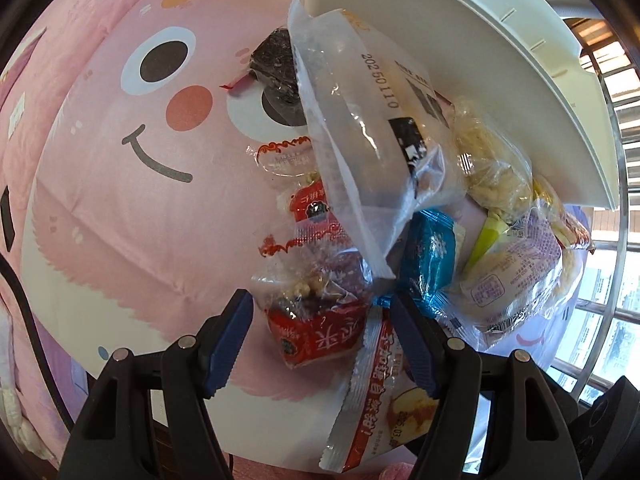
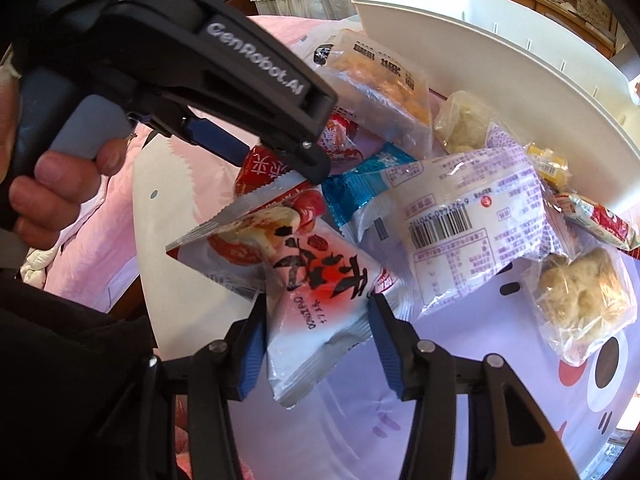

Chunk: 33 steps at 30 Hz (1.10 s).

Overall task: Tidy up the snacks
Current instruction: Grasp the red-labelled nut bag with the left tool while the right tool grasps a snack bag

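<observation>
Left tool (image 1: 320,344) points straight down over the heap of snacks, its blue pads (image 1: 228,344) standing apart with a red packet (image 1: 316,336) lying between them; neither pad presses on it. Just to the right of that packet, the crimped end of a white-and-red packet (image 1: 372,400) crosses under the right-hand pad. In the right wrist view this same white-and-red packet (image 2: 320,284) sits between the fingers of the right tool (image 2: 318,344), whose jaws are narrower than the left's; the pads (image 2: 254,360) lie close against the wrapper's sides, though I cannot say for sure that they pinch it. A hand (image 2: 48,184) grips the left tool's handle at the upper left of that view.

Beyond the tools, the other snacks lie jumbled together: a blue packet (image 2: 360,192), a clear pouch with a barcode (image 2: 468,220), a long clear packet printed with a date (image 1: 360,128), bags of pale puffed pieces (image 2: 580,300), a small yellow sweet (image 2: 548,164) and a dark wrapped block (image 1: 276,68). A white tray (image 1: 500,40) rests tilted against the far edge of the heap. Everything lies on a pink and lilac bedcover (image 1: 120,200) printed with cartoon faces.
</observation>
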{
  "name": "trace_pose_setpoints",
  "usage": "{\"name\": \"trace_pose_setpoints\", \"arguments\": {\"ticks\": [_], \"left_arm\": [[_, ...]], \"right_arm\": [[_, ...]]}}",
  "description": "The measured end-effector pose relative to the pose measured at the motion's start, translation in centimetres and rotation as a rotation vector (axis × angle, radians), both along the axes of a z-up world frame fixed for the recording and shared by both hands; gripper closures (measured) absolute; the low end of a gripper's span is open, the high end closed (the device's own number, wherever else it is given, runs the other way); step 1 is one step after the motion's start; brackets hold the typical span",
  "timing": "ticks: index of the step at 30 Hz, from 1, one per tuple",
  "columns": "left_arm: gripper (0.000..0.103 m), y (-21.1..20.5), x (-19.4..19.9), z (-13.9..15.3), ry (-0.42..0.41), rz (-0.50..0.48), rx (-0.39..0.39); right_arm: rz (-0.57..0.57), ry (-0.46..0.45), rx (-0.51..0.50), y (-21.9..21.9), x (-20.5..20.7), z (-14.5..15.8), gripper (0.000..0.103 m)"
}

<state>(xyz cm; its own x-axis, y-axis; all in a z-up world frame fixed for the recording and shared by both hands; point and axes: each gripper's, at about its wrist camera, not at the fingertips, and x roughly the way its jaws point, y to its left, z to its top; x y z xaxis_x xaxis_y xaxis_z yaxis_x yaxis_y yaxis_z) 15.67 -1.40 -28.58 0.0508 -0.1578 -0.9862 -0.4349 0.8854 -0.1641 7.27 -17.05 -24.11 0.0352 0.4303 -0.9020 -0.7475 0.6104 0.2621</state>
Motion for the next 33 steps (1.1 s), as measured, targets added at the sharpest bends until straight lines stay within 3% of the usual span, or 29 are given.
{"name": "trace_pose_setpoints", "arguments": {"ticks": [14, 21, 33], "left_arm": [[0.053, 2.5, -1.7, -1.0, -0.029, 0.099, -0.065], [0.055, 3.1, -2.2, -0.7, -0.038, 0.096, -0.046], [0.055, 3.8, -3.5, 2.5, -0.055, 0.079, 0.010]], "right_arm": [[-0.012, -0.014, 0.016, -1.3, -1.7, 0.9, 0.075], [-0.030, -0.011, 0.003, -1.2, -2.2, 1.2, 0.084], [-0.057, -0.041, -0.005, -1.9, -2.5, 3.3, 0.092]]}}
